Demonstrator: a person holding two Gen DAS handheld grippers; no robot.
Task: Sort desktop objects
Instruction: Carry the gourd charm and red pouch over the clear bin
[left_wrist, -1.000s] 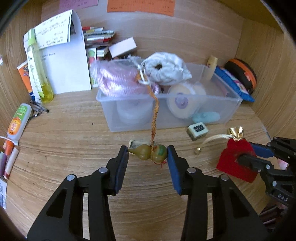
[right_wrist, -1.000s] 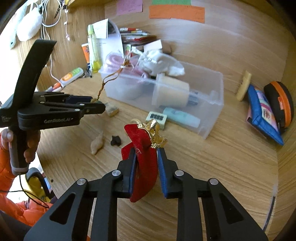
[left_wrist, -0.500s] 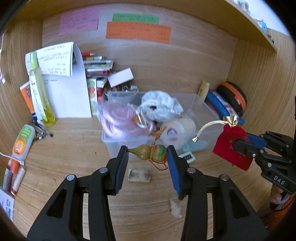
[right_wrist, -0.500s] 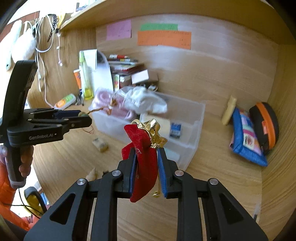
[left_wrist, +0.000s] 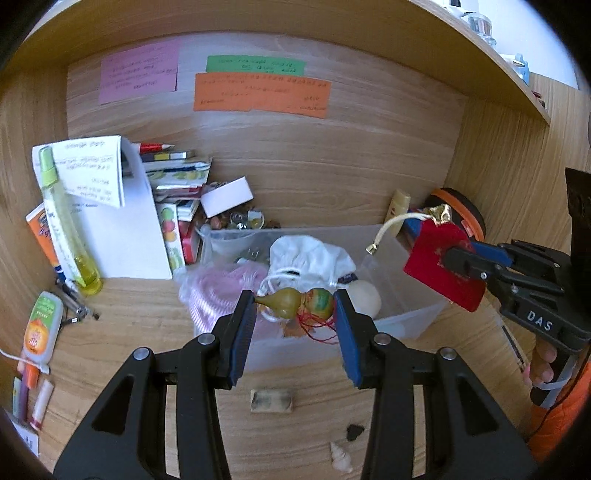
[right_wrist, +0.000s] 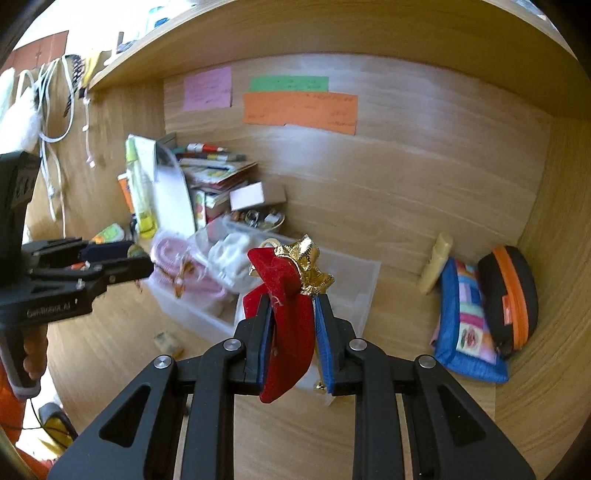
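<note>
My left gripper (left_wrist: 294, 303) is shut on a small gourd charm (left_wrist: 299, 303), olive with a painted bulb and red threads hanging under it. It hangs over the front of a clear plastic bin (left_wrist: 402, 325) that holds a pink bundle (left_wrist: 218, 291), a white cloth pouch (left_wrist: 310, 260) and a white roll (left_wrist: 365, 299). My right gripper (right_wrist: 291, 299) is shut on a red velvet pouch (right_wrist: 284, 295) with a gold-trimmed neck. In the left wrist view that pouch (left_wrist: 439, 266) floats above the bin's right end. The left gripper (right_wrist: 122, 264) shows at the left of the right wrist view.
On the desk in front of the bin lie a beige eraser-like block (left_wrist: 271, 400), a dark scrap (left_wrist: 354, 431) and a small shell (left_wrist: 341, 459). Papers, a yellow spray bottle (left_wrist: 68, 221) and books stand at back left. A blue patchwork pouch (right_wrist: 467, 325) and an orange-zipped case (right_wrist: 511, 299) lie right.
Both grippers have risen with their loads, so the bin now lies lower in both views. The gourd has gone from over the desk to over the bin's front, its cord no longer taut.
</note>
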